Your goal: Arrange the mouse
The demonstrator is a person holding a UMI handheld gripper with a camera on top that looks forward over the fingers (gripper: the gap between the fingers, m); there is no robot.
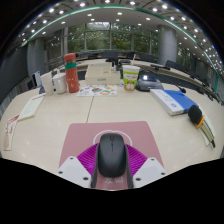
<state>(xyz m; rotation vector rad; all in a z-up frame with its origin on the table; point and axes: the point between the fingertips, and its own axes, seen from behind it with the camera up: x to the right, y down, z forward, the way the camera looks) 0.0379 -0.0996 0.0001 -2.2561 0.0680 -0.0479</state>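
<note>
Between pink-padded jaws | smooth rounded black mouse (111,155) gripped | flat pink mousepad (110,134) beneath

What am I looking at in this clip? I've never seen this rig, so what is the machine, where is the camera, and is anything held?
No robot here: a person carries a handheld claw, and the one camera rides on it, looking forward along its two fingers. The purple strips are the fingers' own pads. A dark mouse sits between them on a pink mouse pad; whether they actually press on it cannot be told. Beyond, the pale table holds a red bottle, a cup, a blue book and papers, in an office.
</note>
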